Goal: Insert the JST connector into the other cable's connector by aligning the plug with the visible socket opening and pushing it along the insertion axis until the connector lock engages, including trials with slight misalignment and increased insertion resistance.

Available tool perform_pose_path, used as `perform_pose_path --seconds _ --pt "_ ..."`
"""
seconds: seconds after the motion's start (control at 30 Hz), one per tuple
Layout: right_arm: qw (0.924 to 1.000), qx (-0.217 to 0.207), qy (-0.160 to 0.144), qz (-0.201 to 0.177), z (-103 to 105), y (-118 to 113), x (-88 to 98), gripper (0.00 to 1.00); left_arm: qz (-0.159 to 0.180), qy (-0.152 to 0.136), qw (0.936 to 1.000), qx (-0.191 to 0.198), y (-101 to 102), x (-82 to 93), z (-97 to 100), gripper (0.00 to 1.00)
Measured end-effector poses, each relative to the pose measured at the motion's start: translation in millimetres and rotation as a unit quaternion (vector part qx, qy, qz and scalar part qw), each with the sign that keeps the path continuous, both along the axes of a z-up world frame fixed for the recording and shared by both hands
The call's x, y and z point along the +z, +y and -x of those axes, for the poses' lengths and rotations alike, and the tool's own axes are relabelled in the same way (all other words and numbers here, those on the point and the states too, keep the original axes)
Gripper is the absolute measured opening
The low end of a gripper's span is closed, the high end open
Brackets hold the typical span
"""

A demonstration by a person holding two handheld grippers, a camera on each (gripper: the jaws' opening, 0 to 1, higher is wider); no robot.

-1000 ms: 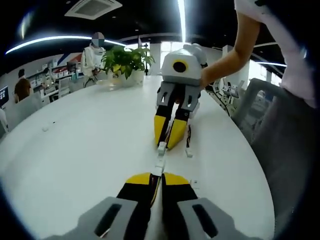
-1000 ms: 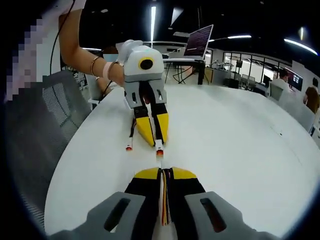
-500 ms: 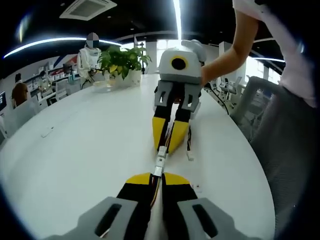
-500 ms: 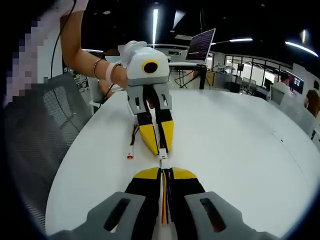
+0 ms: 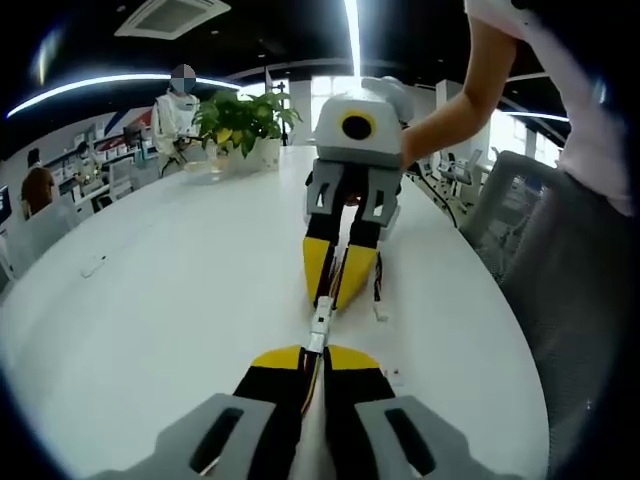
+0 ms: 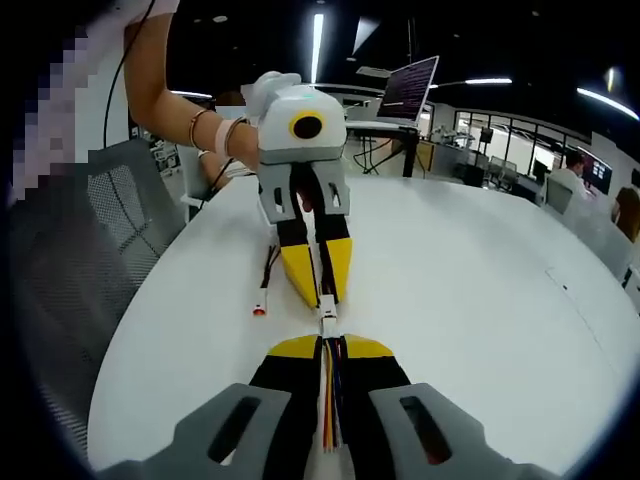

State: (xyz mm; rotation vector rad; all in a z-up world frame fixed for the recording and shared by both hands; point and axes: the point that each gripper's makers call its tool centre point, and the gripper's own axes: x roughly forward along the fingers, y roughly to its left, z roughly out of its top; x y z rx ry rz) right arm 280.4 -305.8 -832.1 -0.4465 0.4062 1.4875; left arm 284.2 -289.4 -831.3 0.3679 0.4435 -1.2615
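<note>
The two claws face each other nose to nose over the white tabletop (image 5: 150,300), and the whole job turns on the short line between their tips. In the left gripper view, the left claw (image 5: 314,352) is clamped on its cable, with the small white JST connector (image 5: 318,325) standing out just beyond the yellow tips and pointing straight away toward the right claw (image 5: 338,290), which comes in from the far side, jaws closed on its own cable. In the right gripper view, the right claw (image 6: 327,343) pinches a bundle of coloured wires (image 6: 329,400), and the white connector pair (image 6: 327,320) sits between it and the left claw (image 6: 320,295), touching or nearly so. The connector's long axis seems to run along the line joining the two claws, so the push should go straight along that line. Whether the lock has caught is too small to tell. A loose red-tipped lead (image 6: 260,309) lies on the tabletop just left of the joint.
</note>
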Motion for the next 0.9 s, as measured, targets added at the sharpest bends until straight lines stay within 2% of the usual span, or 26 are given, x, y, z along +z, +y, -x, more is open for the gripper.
perform_pose_path --seconds 0.27,0.37,0.5,0.67,0.9 --pt "1.0000 0.001 0.001 0.002 -0.5 0.0 -1.9 0.03 0.016 0.007 0.9998 0.002 -2.5 4.4 -0.3 0.02" --pt "1.0000 0.002 0.006 -0.006 -0.2 1.1 0.0 0.03 0.032 0.014 0.9994 0.004 -4.9 7.2 -0.7 0.02" --pt "0.9998 0.003 0.014 -0.016 -2.0 -1.4 1.3 0.03 0.037 0.014 0.9992 -0.001 -5.3 8.6 -0.8 0.02" --pt "0.9987 0.001 0.032 -0.039 -1.6 -2.2 10.2 0.03 0.063 0.024 0.9977 0.000 -4.9 17.0 -1.5 0.02" --pt "0.9981 0.004 0.040 -0.047 2.8 0.4 14.5 0.03 0.083 0.037 0.9959 -0.007 -3.9 21.2 1.6 0.02"
